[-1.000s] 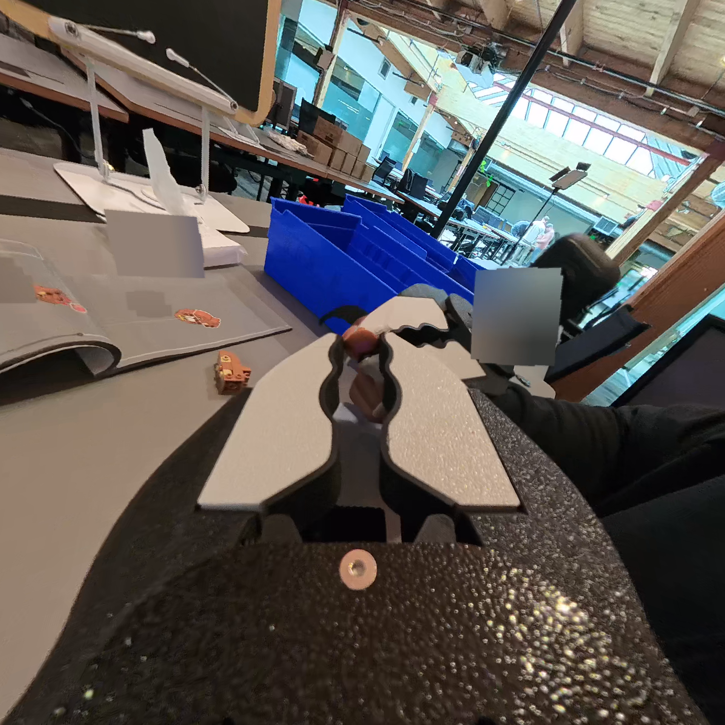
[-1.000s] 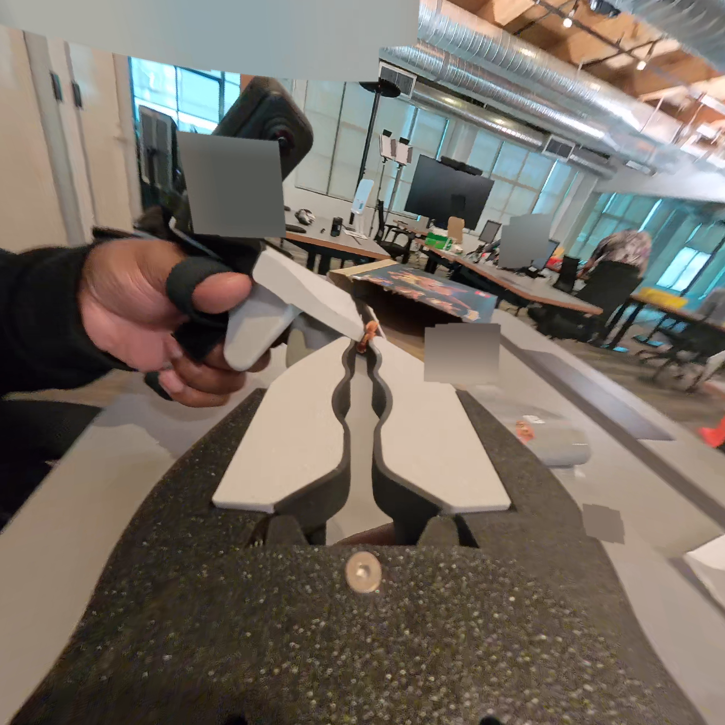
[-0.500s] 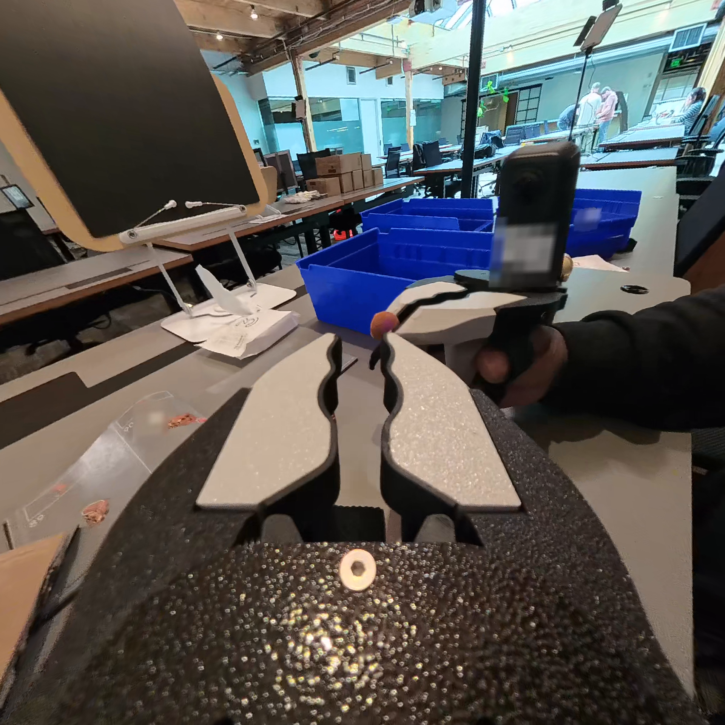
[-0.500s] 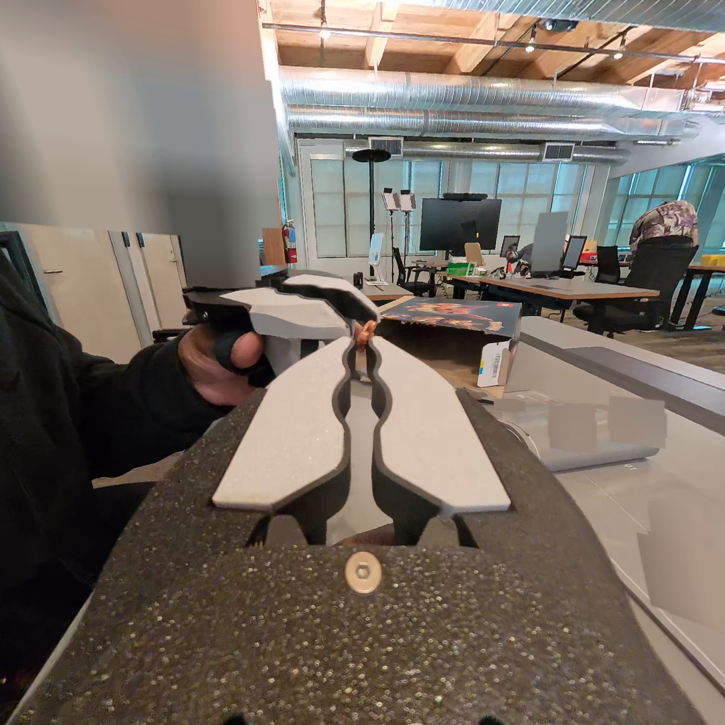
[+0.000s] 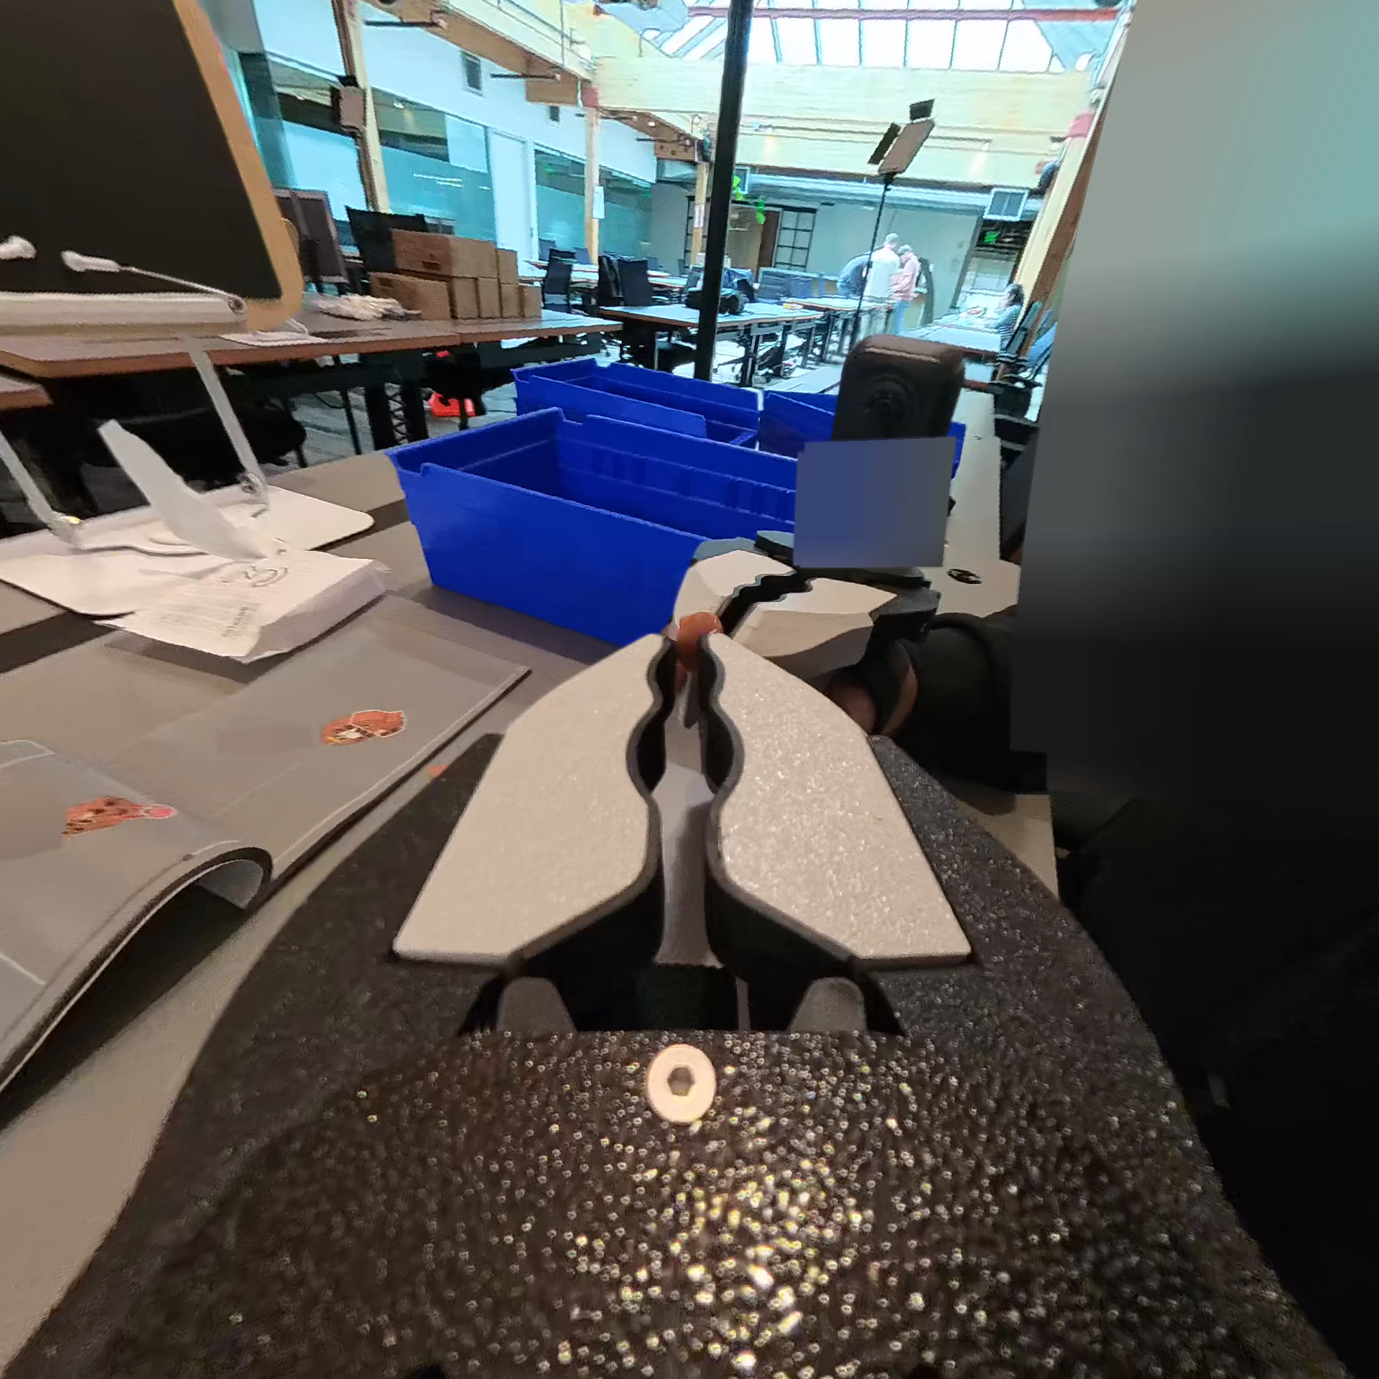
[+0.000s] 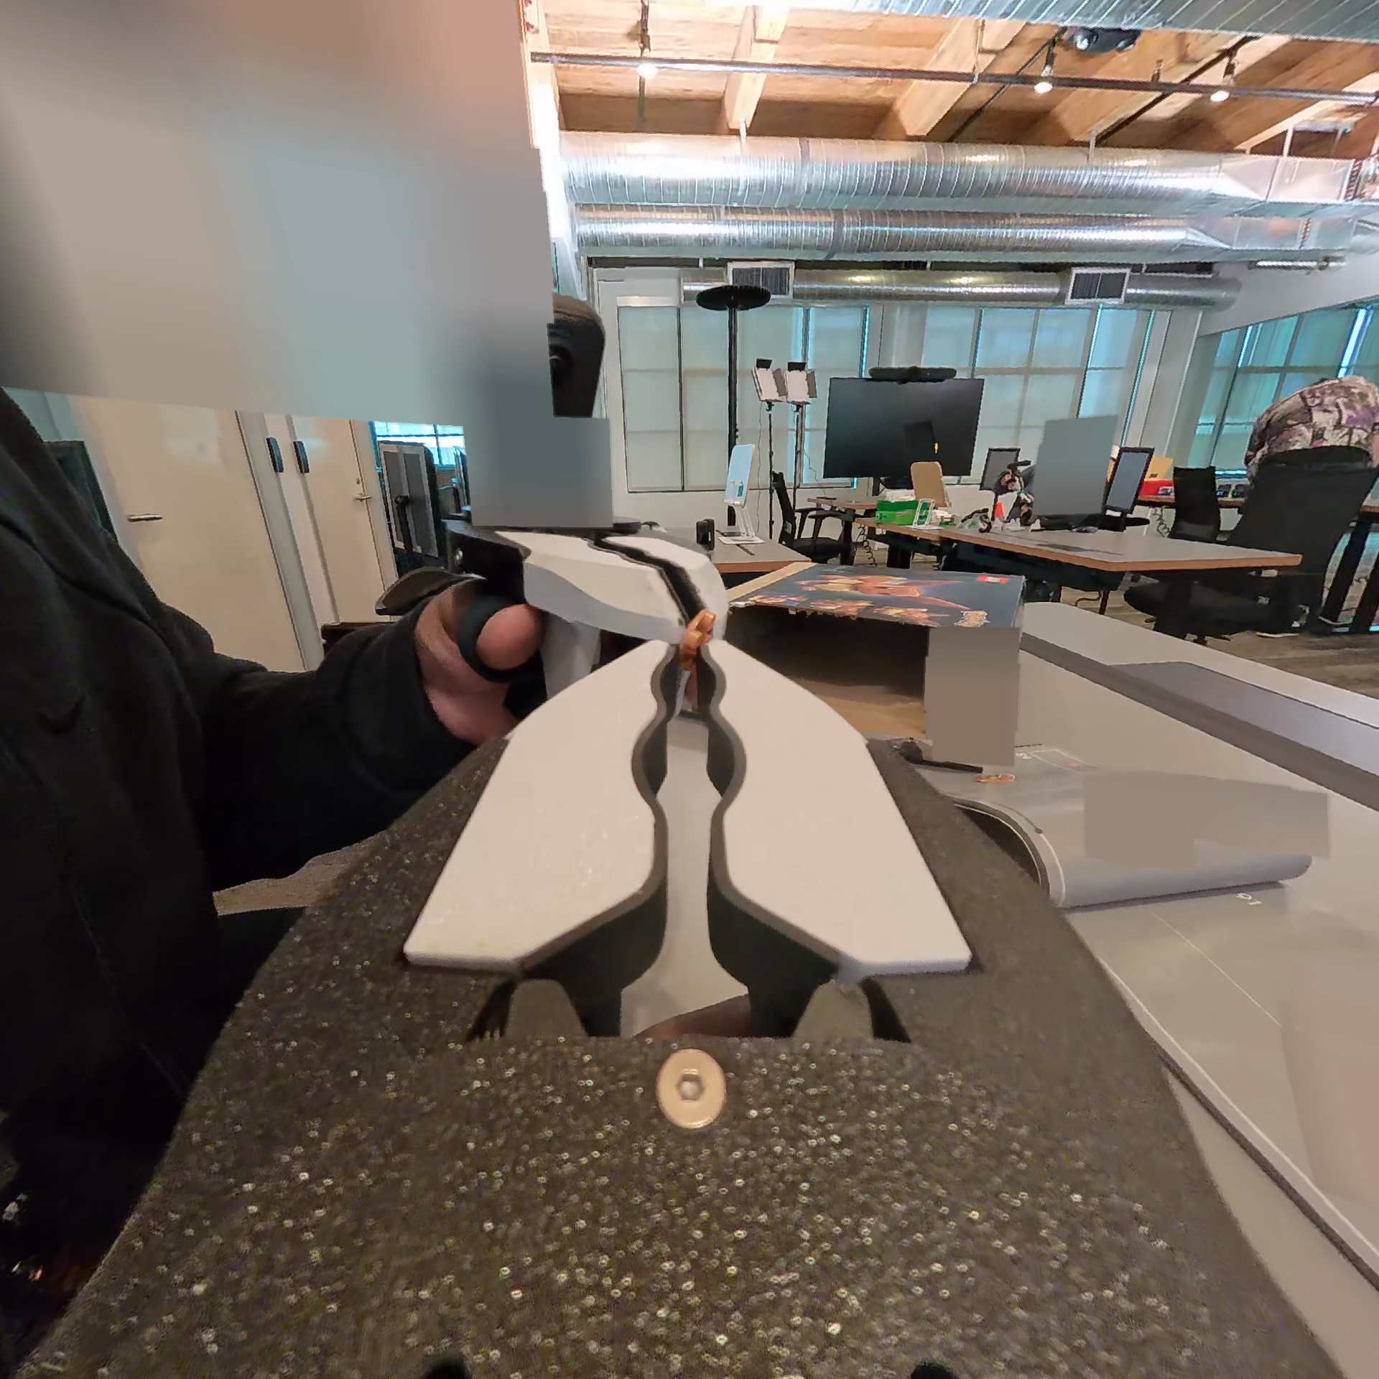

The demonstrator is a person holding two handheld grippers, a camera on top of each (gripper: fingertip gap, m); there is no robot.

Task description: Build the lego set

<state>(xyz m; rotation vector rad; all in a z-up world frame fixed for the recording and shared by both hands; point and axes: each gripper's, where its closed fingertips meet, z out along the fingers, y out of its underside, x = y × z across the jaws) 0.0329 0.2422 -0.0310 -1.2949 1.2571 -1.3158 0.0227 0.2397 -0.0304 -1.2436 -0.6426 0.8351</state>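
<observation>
The left gripper (image 5: 690, 643) is closed on a small orange-brown piece (image 5: 695, 625), both fingertips pressing it. The right gripper (image 5: 716, 604) meets the same piece from 2 o'clock, its fingertips also at it. A blue bin (image 5: 537, 537) stands at 11 o'clock on the grey table (image 5: 418, 619); an open booklet (image 5: 246, 754) lies at 9 o'clock.

Bins (image 5: 597, 515) behind open booklet (image 5: 246, 754); papers (image 5: 246, 597) left of bins.
</observation>
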